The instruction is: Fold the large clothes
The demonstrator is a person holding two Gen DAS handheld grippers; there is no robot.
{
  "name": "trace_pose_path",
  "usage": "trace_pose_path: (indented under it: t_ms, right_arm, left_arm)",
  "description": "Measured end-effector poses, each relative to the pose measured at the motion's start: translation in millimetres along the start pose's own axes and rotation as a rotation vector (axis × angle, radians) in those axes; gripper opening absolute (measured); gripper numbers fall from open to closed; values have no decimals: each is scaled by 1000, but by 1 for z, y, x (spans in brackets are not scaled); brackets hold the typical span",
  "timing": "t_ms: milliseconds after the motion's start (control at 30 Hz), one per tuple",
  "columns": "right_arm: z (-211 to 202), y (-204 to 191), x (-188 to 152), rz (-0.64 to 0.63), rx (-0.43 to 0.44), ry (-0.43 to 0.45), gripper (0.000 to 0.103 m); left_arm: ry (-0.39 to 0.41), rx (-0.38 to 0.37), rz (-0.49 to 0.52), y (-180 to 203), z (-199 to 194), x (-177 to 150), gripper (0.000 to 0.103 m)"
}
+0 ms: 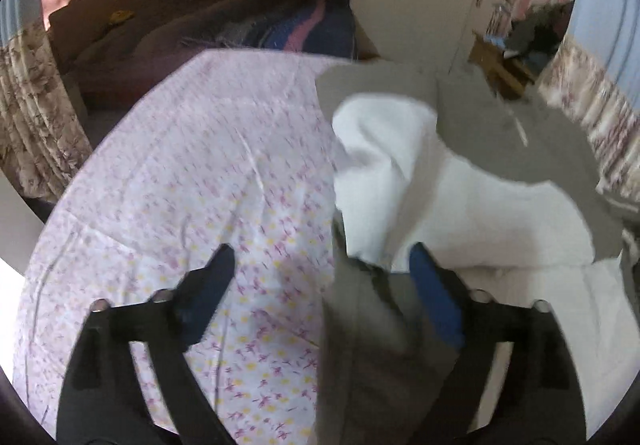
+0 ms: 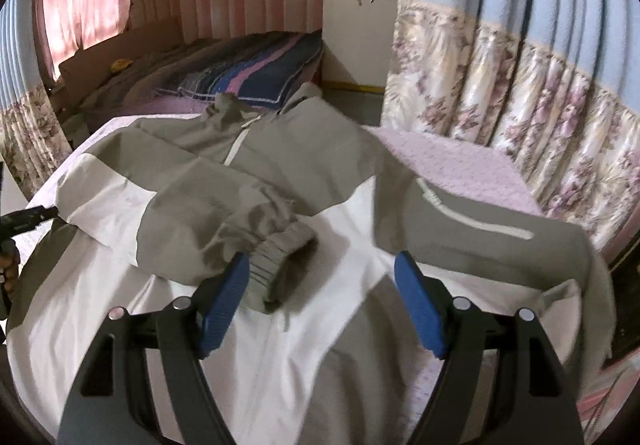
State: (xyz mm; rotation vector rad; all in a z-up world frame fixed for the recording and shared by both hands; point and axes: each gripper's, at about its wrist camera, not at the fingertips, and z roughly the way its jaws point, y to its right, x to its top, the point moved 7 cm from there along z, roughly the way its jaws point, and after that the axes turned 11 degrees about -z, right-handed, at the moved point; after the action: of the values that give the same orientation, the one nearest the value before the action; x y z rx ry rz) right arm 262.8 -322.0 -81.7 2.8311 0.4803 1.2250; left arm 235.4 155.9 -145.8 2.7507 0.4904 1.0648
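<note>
A large grey and white jacket (image 2: pixel 280 165) lies spread on a bed with a floral sheet (image 1: pixel 180 165). One sleeve is folded across the chest, and its elastic cuff (image 2: pixel 280 253) lies between my right gripper's (image 2: pixel 322 265) blue pads, close to the left pad. That gripper is open and hovers over the jacket's white lower part. My left gripper (image 1: pixel 322 257) is also open at the jacket's (image 1: pixel 460 197) left edge. A bunched grey and white fold sits between its fingers, near the right finger (image 1: pixel 436 297), and neither pad presses it. The left gripper (image 2: pixel 28 219) also shows at the right wrist view's left edge.
A second bed with a striped blue and pink blanket (image 2: pixel 248 73) stands behind. Flowered curtains (image 2: pixel 520 105) hang close on the right. A white wardrobe door (image 2: pixel 352 5) and a wooden stand with clutter (image 1: pixel 504 61) are at the back. A hand (image 2: pixel 8 265) shows at far left.
</note>
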Motion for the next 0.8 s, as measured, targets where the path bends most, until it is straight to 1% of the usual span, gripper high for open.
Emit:
trace_pose_path:
  t_ms: [100,200,300,333,400,433,500,567,700,733,800]
  right_arm:
    - [20,-9,1,7,11,-36,75]
    - [44,-20,3,28,29,-73,75]
    - [60,-27,1,58,55,-101,75]
    - [66,-28,-1,74,65,-108,73]
    - [72,-33,-4,91,109,-108,45]
    - [77,-36,-7,93,131,-124,36]
    - [78,-37,-9,83,121,-115,30]
    - [74,-35,-6,74,110,-94,18]
    - [59,-11,9,83,15,-31,14]
    - [56,-2,13,88,-3,-21,13]
    - [55,10,17,99,-17,-22,13]
  left_arm:
    - [30,-16,26,10,-14,12,94]
    - [71,-39,65,31,-26,25,97]
    - [97,-24,118,51,-28,33,98]
    - [103,-12,136,57,-26,33,98]
    - [100,6,171,70,-19,32,98]
    - [99,4,176,74,-19,29,98]
    - [101,-4,178,83,-18,26,98]
    - [101,0,174,87,-15,25,98]
    - [93,33,158,89,-1,28,98]
    - [94,48,156,87,2,29,98]
    - [89,101,152,84,18,34,98]
